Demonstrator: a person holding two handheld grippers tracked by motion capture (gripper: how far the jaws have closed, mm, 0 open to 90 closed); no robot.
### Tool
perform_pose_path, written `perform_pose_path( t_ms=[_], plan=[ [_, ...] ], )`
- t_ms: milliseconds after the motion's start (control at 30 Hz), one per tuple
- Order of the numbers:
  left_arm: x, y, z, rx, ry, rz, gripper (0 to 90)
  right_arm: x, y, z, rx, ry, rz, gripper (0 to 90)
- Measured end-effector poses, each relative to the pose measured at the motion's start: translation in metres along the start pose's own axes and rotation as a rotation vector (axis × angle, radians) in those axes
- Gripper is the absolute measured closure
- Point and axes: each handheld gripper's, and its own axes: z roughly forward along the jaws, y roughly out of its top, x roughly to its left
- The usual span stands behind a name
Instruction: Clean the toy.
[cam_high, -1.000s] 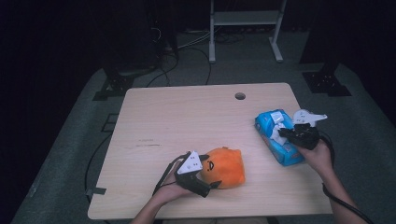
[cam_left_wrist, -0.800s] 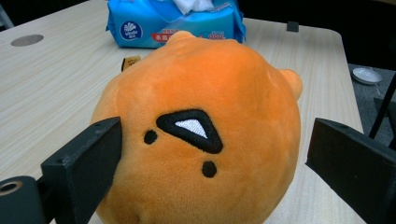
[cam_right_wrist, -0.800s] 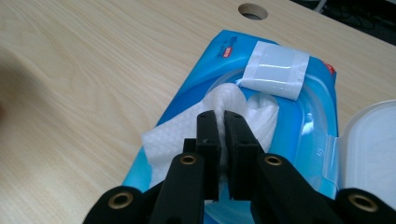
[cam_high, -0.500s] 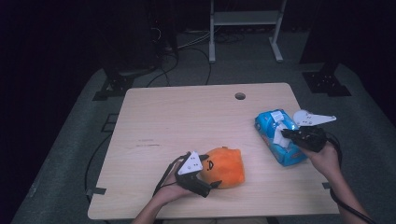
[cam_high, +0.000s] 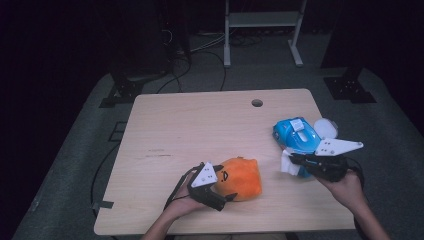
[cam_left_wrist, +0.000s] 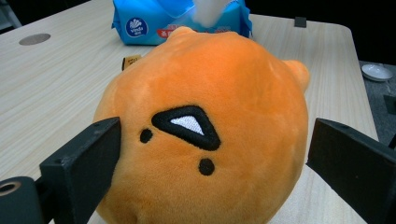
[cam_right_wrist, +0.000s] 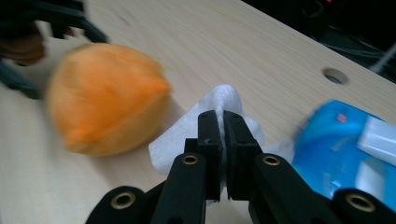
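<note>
We have a tissue (cam_right_wrist: 219, 100) pinched between the right gripper's (cam_right_wrist: 219, 122) pressed-together jaws, partly out of the blue pack (cam_high: 299, 137) at 3 o'clock, while our left gripper (cam_left_wrist: 210, 154) straddles, jaws spread, the plush (cam_high: 241, 177) at 6 o'clock; any wiping looks undone.

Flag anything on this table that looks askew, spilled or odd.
Nothing is spilled or damaged. The blue tissue pack lies at a slant near the wooden table's right edge, a white tissue pinched in the right gripper. The left gripper brackets the orange plush toy.
</note>
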Motion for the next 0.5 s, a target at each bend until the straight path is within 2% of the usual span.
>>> perform_pose_path(
  t_ms=[33,67,267,333,367,467,500],
  plan=[
    [0.000,0.000,0.000,0.001,0.000,0.001,3.5,0.000,0.000,0.000,0.000,0.000,0.000,85.7],
    [0.000,0.000,0.000,0.004,0.001,0.007,3.5,0.012,0.004,0.000,-0.015,0.043,-0.007,85.7],
    [0.000,0.000,0.001,0.005,0.005,0.009,3.5,0.048,0.024,-0.001,-0.067,0.185,-0.057,85.7],
    [0.000,0.000,0.001,0.004,0.007,0.011,3.5,0.057,0.032,-0.001,-0.081,0.218,-0.077,85.7],
    [0.000,0.000,0.001,0.004,0.007,0.011,3.5,0.057,0.032,-0.001,-0.081,0.218,-0.077,85.7],
    [0.001,0.000,0.001,0.012,0.008,0.018,3.5,0.070,0.048,-0.004,-0.114,0.287,-0.091,85.6],
    [0.001,0.000,0.001,0.012,0.008,0.018,3.5,0.070,0.048,-0.004,-0.114,0.287,-0.091,85.6]
  ],
)
